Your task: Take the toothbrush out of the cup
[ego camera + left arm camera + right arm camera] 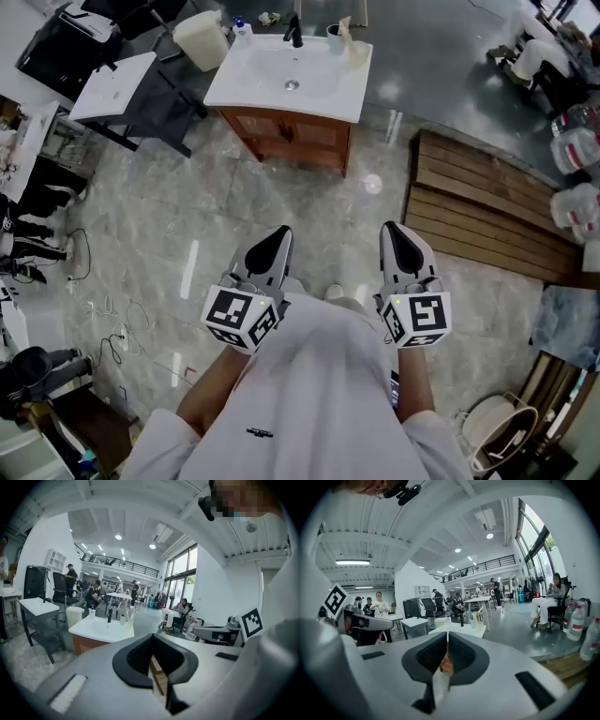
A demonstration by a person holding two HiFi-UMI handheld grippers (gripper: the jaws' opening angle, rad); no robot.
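Note:
The white sink [253,80] on its wooden cabinet stands far ahead across the marble floor. A small cup [335,37] sits on its back right corner with a pale toothbrush [347,30] sticking up from it. The same cup [122,618] shows small in the left gripper view and, as the cup [472,619], in the right gripper view. Both grippers are held level at the person's waist, well short of the sink. My left gripper [278,234] has its jaws together with nothing between them. My right gripper [394,230] is also shut and empty.
A black faucet [294,33] stands at the back of the basin. A white bin [202,39] and a white side table [112,86] stand left of the sink. A wooden platform [478,220] lies to the right, with water bottles [577,141] beyond. Cables [112,328] trail on the floor at left.

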